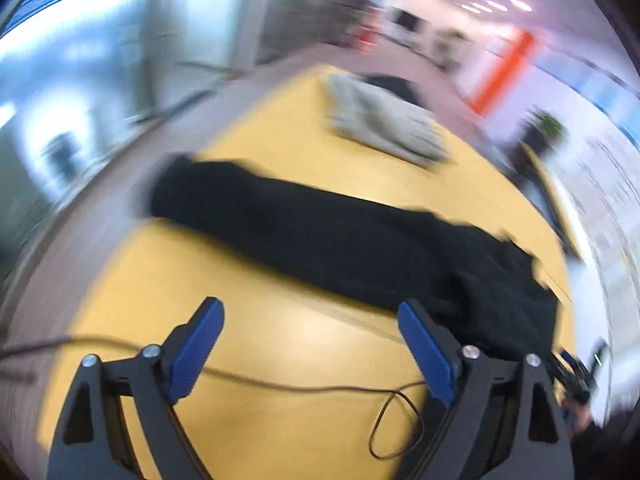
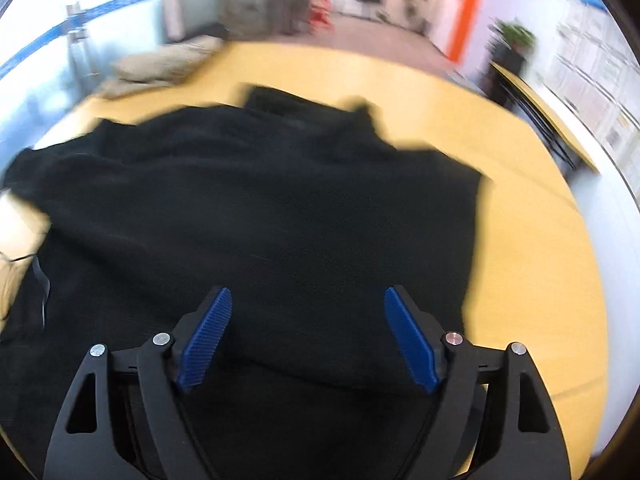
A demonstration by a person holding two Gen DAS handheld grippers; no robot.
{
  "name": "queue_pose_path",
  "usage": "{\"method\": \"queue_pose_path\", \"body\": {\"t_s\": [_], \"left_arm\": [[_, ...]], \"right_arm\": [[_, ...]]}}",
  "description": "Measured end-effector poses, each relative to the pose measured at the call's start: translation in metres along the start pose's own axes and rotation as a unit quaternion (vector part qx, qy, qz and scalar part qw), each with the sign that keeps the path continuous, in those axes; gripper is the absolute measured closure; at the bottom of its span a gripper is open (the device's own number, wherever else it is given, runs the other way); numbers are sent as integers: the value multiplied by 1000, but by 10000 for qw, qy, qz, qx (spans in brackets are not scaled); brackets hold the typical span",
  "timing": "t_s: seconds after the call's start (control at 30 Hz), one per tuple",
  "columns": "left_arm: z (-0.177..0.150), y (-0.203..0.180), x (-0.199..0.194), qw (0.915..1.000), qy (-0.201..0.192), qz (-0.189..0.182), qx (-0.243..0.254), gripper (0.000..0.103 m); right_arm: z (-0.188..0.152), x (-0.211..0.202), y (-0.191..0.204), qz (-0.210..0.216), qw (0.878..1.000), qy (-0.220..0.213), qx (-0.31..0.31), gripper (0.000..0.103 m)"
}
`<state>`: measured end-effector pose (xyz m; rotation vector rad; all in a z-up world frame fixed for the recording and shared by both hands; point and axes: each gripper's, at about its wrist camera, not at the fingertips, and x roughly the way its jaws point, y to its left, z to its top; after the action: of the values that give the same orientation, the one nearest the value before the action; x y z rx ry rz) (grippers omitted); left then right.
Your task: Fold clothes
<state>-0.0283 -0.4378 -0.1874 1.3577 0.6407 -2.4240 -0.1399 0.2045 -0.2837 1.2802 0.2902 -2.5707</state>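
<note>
Left gripper [image 1: 310,312] sits nearest the lens, blue pads [image 1: 194,354] spread wide with nothing between them, hovering over bare yellow table [image 1: 280,148]. Thin black cable [image 1: 304,388] runs across the tabletop under it and curls into a loop near the right finger. Black garment [image 1: 340,240] lies flat across the table just past the fingertips, one long narrow part reaching left, bulk bunched to the right; its right end is partly hidden behind the right finger. Grey folded cloth [image 1: 384,124] sits farther back on the table, well apart from the black one, with something dark behind it that is too blurred to identify. Both views are motion-smeared, so fabric detail and background are hard to read. Right gripper [image 2: 308,300] is also spread wide and holding nothing, positioned over the black garment [image 2: 260,208], which fills most of that view and runs off the left and bottom edges. Contact between pads and cloth cannot be told. Grey cloth [image 2: 168,62] shows at the table's far left edge. No containers visible.
</note>
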Motion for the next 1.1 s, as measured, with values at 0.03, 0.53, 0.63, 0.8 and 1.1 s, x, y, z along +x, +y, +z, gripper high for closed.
{"method": "queue_pose_path", "body": {"t_s": [0.03, 0.53, 0.63, 0.8, 1.1], "left_arm": [[9, 26, 3, 9996, 23, 88, -255, 11], [98, 132, 176, 9765, 1066, -872, -1657, 12], [95, 131, 185, 9704, 1088, -1097, -1854, 25], [94, 135, 202, 9616, 1326, -1213, -2075, 58], [101, 133, 178, 9500, 913, -1814, -2372, 85]], "right_arm": [[4, -1, 19, 108, 9998, -66, -136, 22], [-11, -12, 149, 1077, 9933, 70, -412, 23], [-9, -7, 143, 924, 9952, 137, -299, 22], [-13, -12, 131, 811, 9964, 152, -167, 22], [-20, -18, 135, 904, 9956, 134, -217, 23]]}}
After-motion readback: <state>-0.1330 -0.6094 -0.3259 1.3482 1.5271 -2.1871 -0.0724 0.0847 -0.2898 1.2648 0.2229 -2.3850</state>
